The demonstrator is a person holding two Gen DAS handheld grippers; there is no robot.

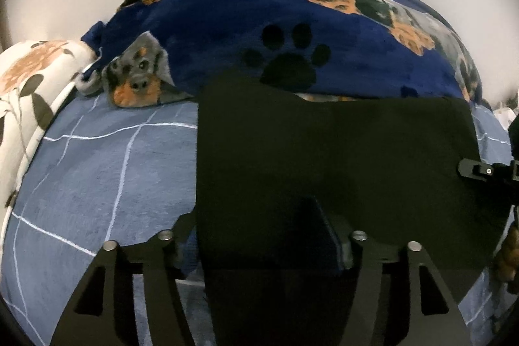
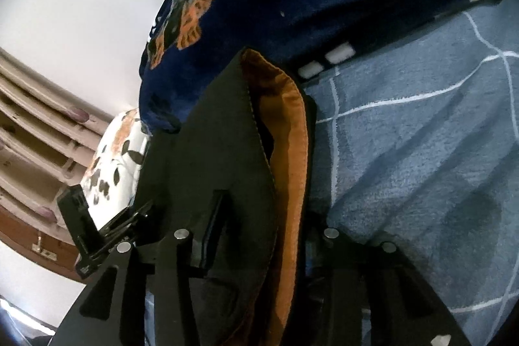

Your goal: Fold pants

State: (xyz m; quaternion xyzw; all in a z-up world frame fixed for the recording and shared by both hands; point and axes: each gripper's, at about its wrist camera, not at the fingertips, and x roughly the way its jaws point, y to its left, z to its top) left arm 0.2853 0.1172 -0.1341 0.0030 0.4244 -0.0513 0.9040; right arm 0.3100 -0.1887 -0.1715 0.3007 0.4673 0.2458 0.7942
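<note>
— Already lifting the pants [image 1: 331,158] off the bed sheet [image 1: 97,171]?
— Holding them up, yes. Left gripper [image 1: 275,248] pinching the near edge of the black cloth, fingers pressed together on it.
— And hanging how?
— Spreading as a wide dark panel above the blue checked sheet, covering part of the dog blanket [image 1: 227,21] behind.
— Seeing the other tool?
— Showing at the right edge of the left view, touching the cloth's side. From its own camera, right gripper [image 2: 259,252] clamping the pants [image 2: 227,158] too, squeezing the doubled fabric with the orange lining [image 2: 292,132] facing out.
— Anything beside it?
— Leaning near the flowered pillow [image 1: 29,86], with the blanket [image 2: 292,5] piling just behind.
</note>
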